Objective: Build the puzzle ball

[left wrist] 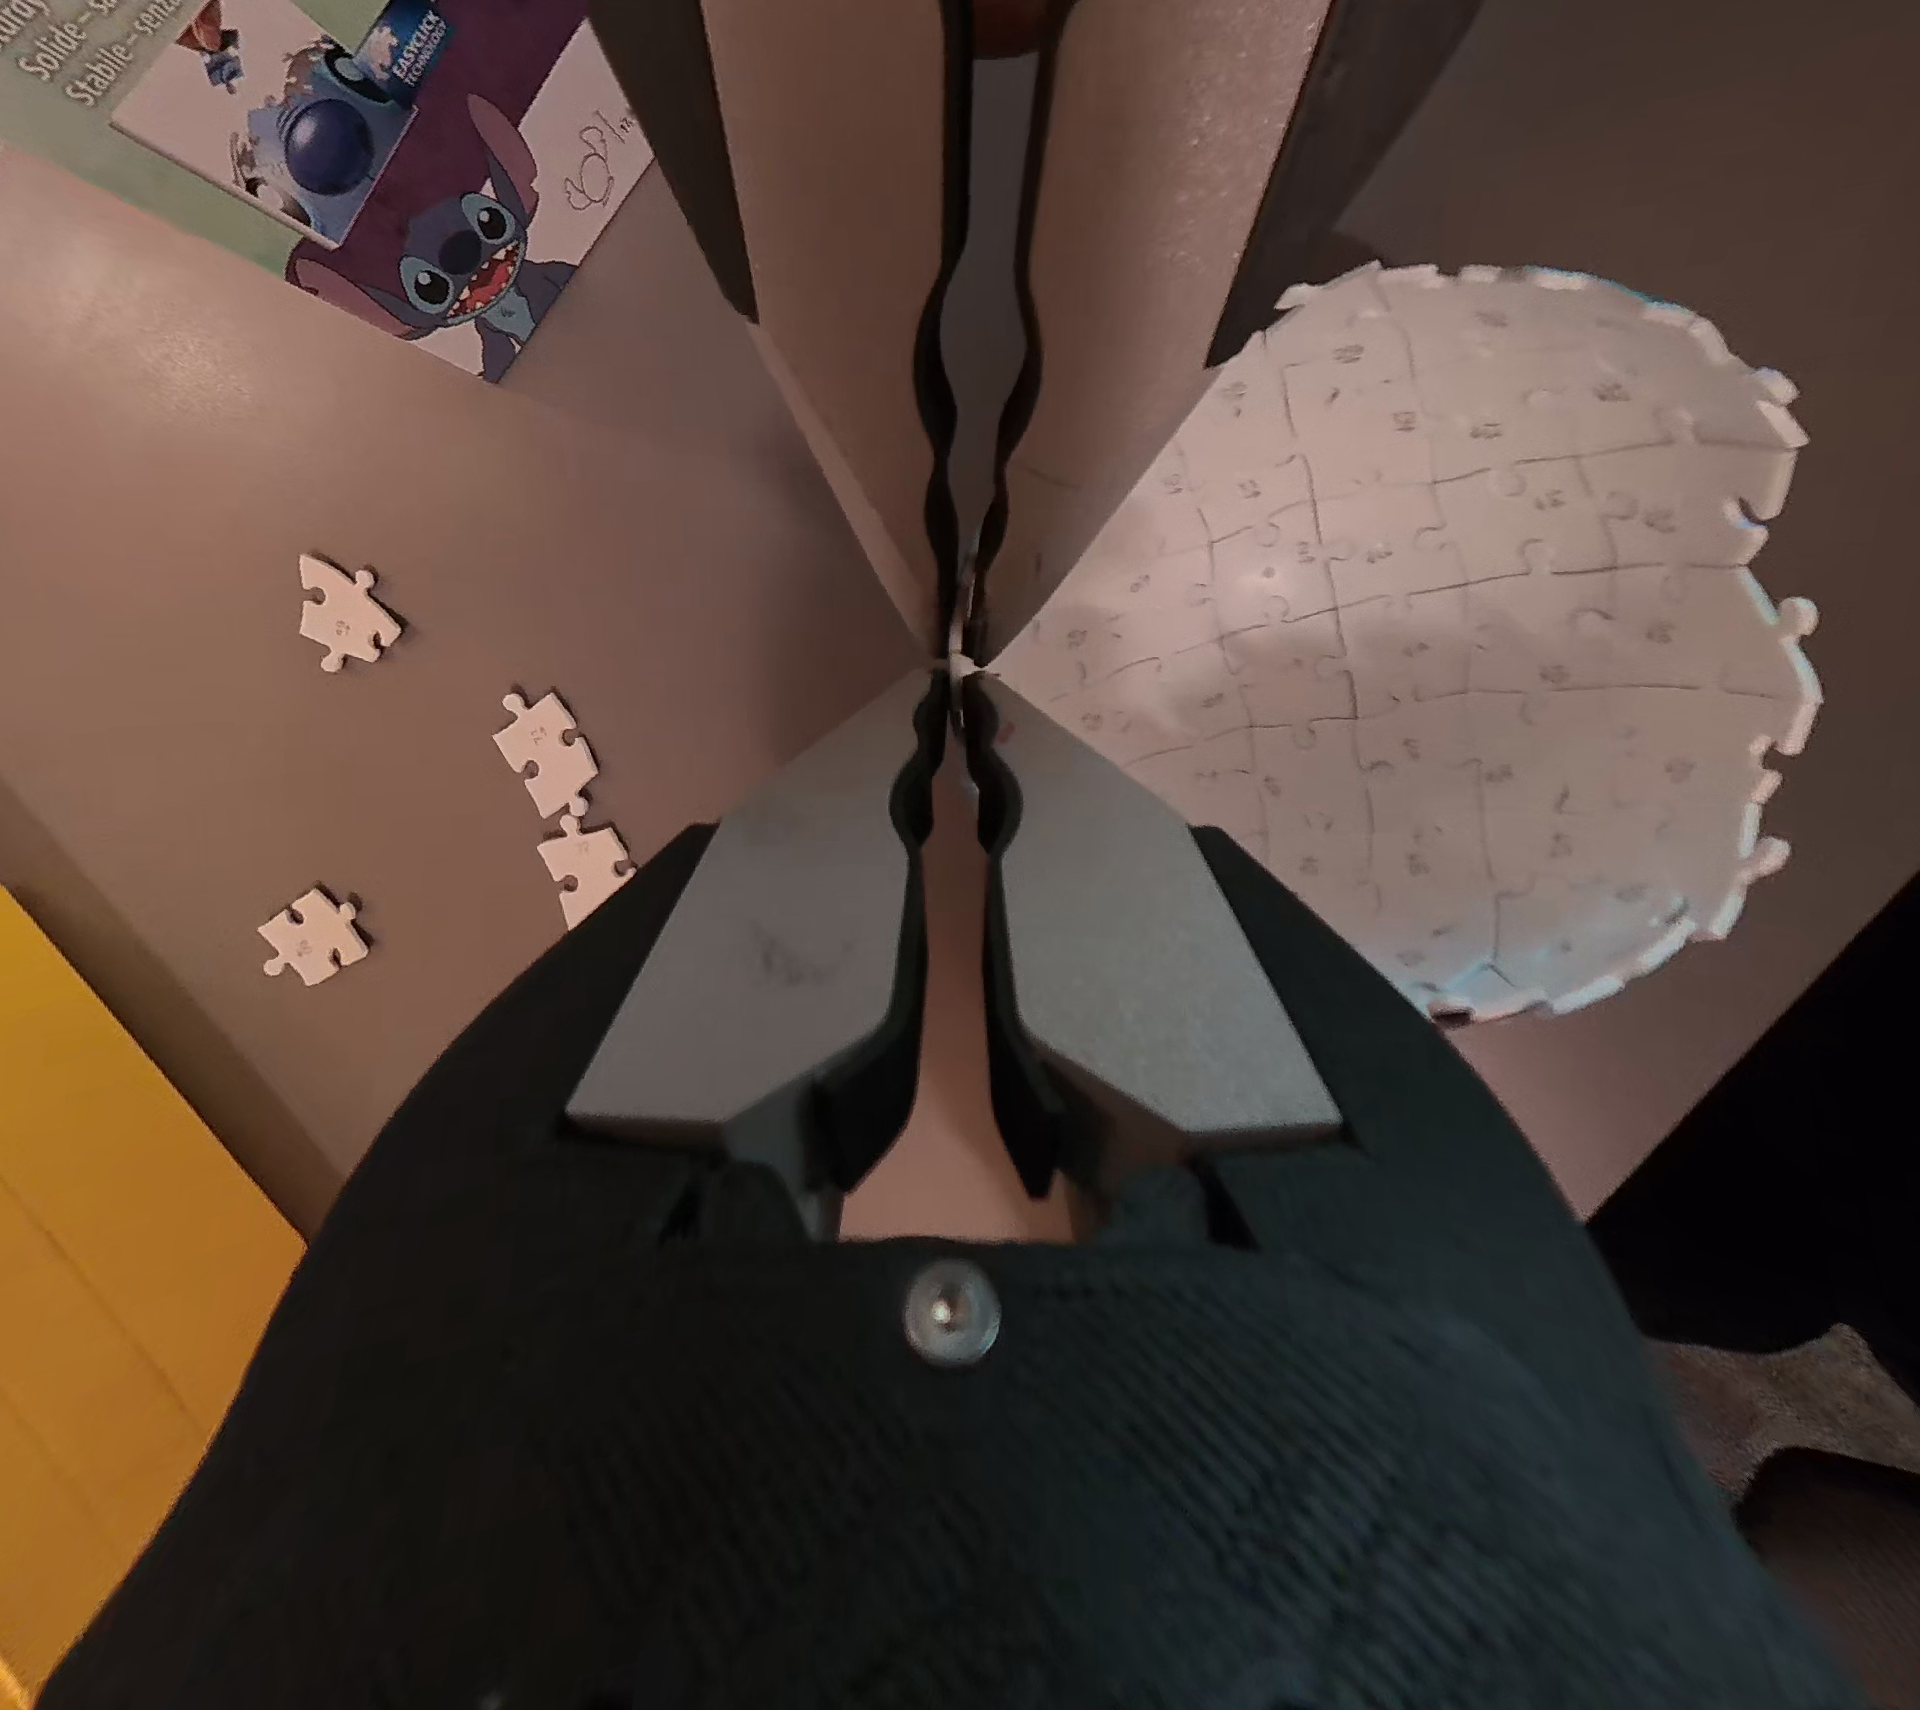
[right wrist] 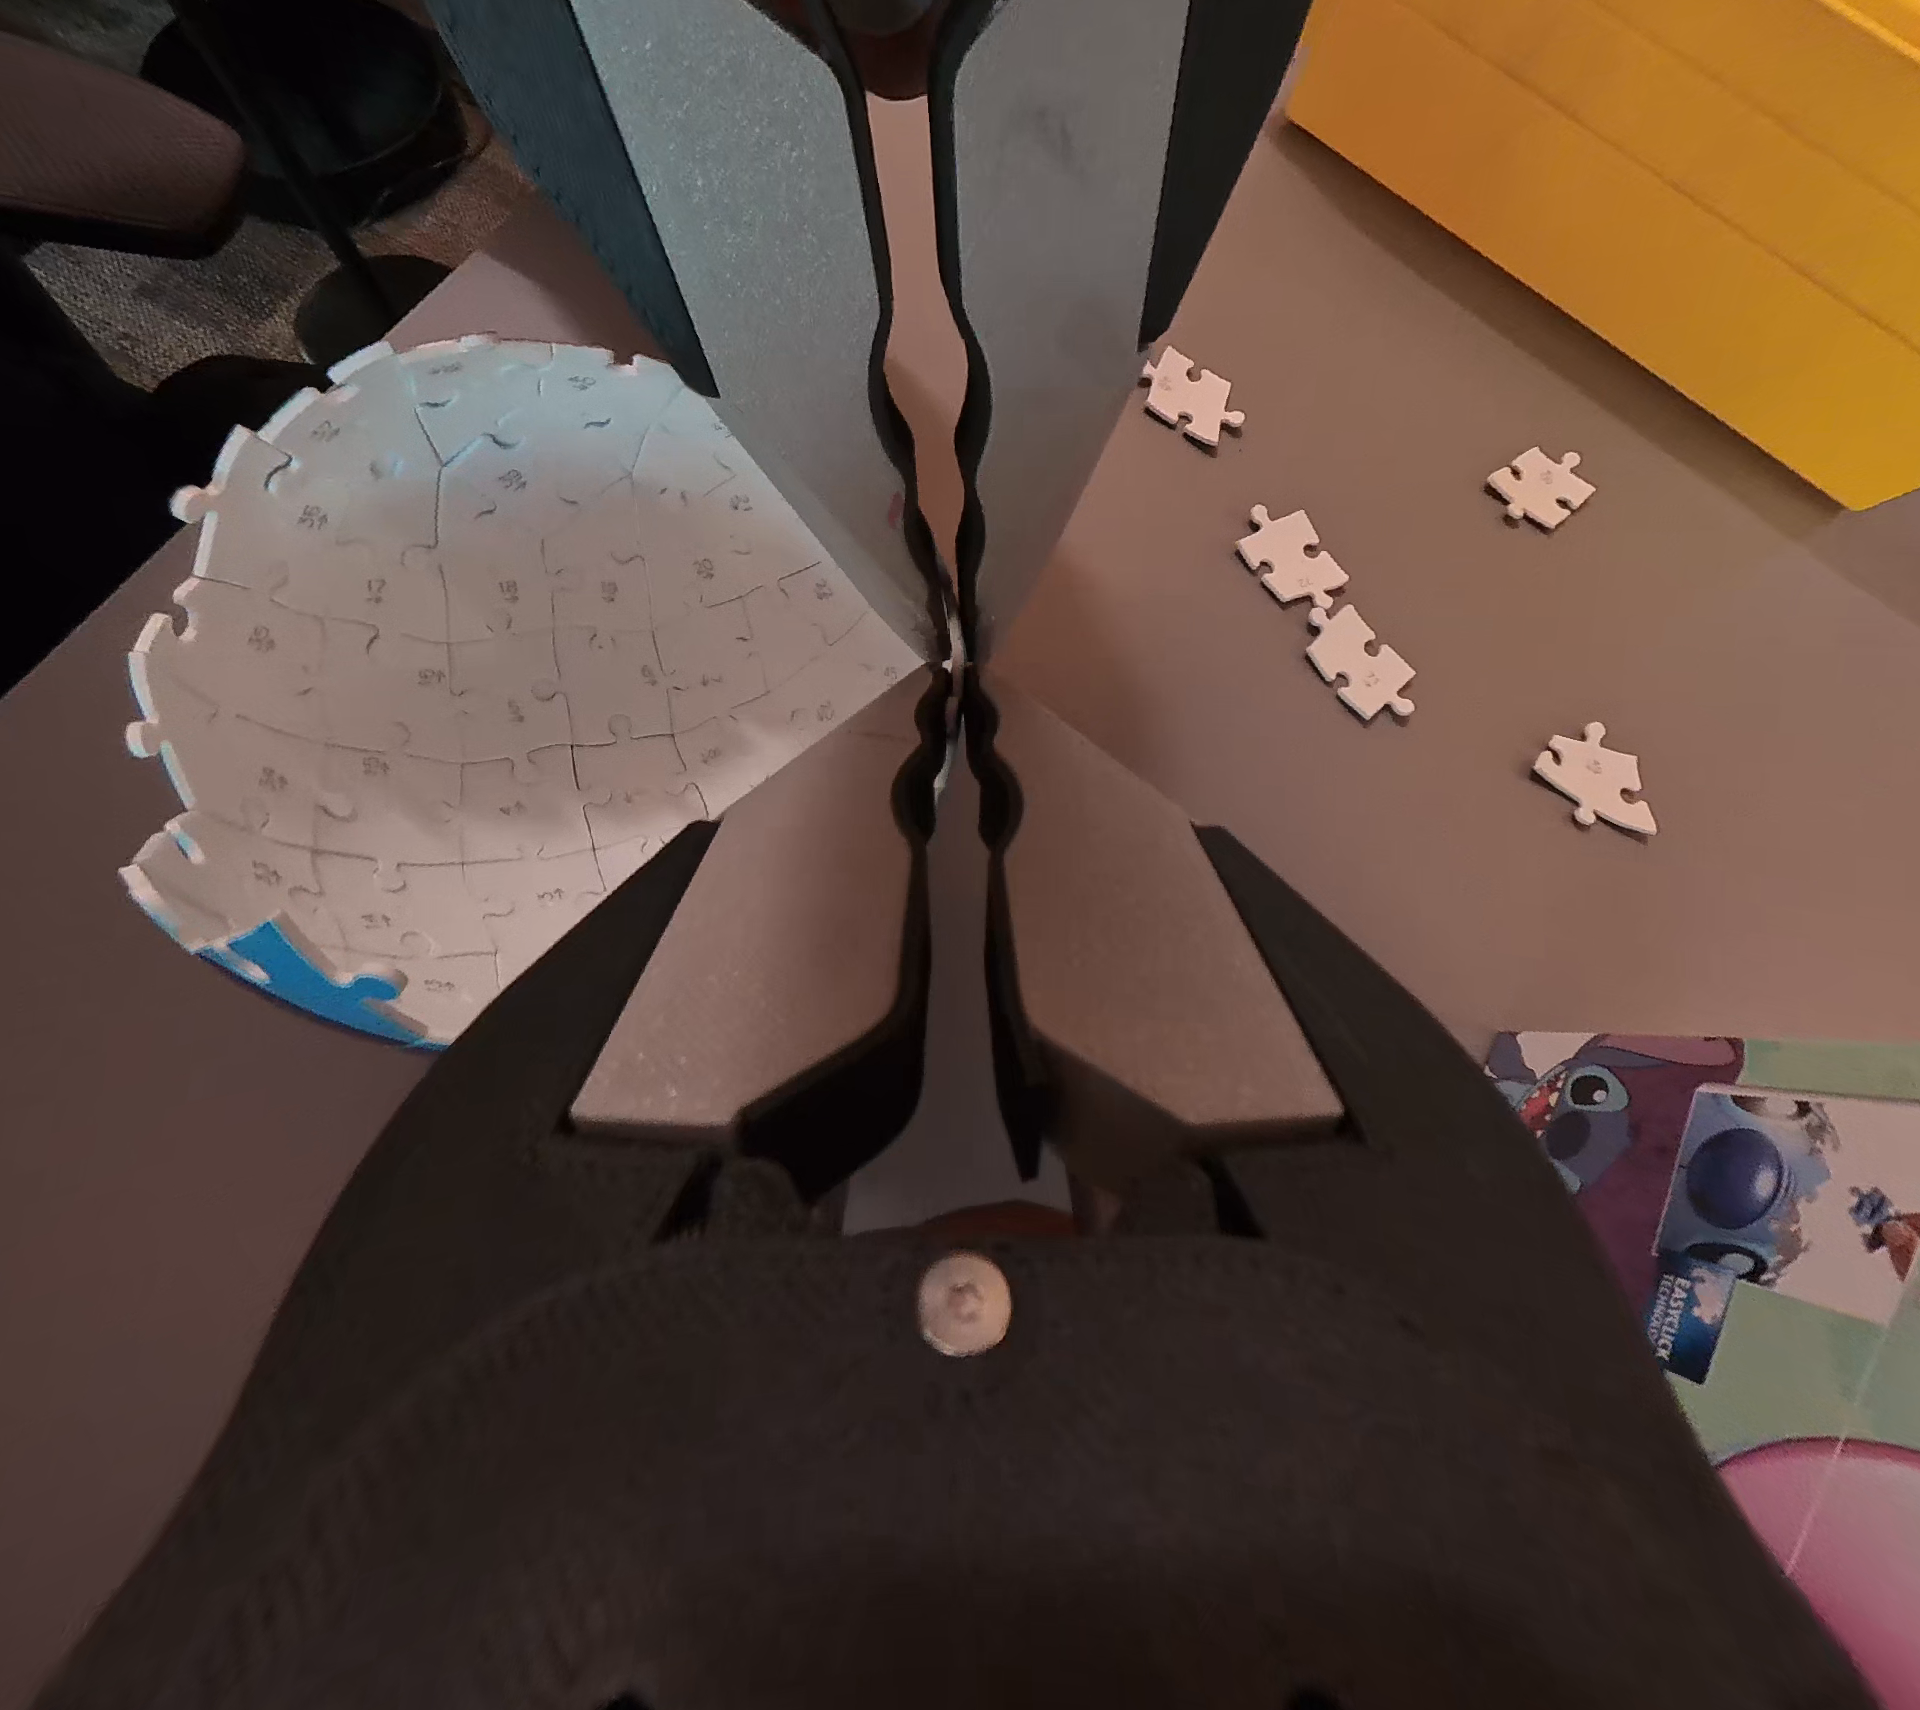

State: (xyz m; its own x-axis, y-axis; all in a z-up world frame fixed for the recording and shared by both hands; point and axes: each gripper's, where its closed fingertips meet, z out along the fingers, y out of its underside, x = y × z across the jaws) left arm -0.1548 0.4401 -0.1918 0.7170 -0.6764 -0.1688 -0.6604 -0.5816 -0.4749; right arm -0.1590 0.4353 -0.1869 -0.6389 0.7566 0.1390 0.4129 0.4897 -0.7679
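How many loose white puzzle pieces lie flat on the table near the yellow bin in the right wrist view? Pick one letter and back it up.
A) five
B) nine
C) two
A: five loose pieces lie flat on the table below the yellow bin, two of them touching and the other three apart.

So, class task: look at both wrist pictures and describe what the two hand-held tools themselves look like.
Both match. The left tool and right tool each have a black ribbed plastic body with one silver screw in the middle, two grey wedge-shaped fingers and thin black wavy-edged strips along the inner faces. No cables or sleeves show.
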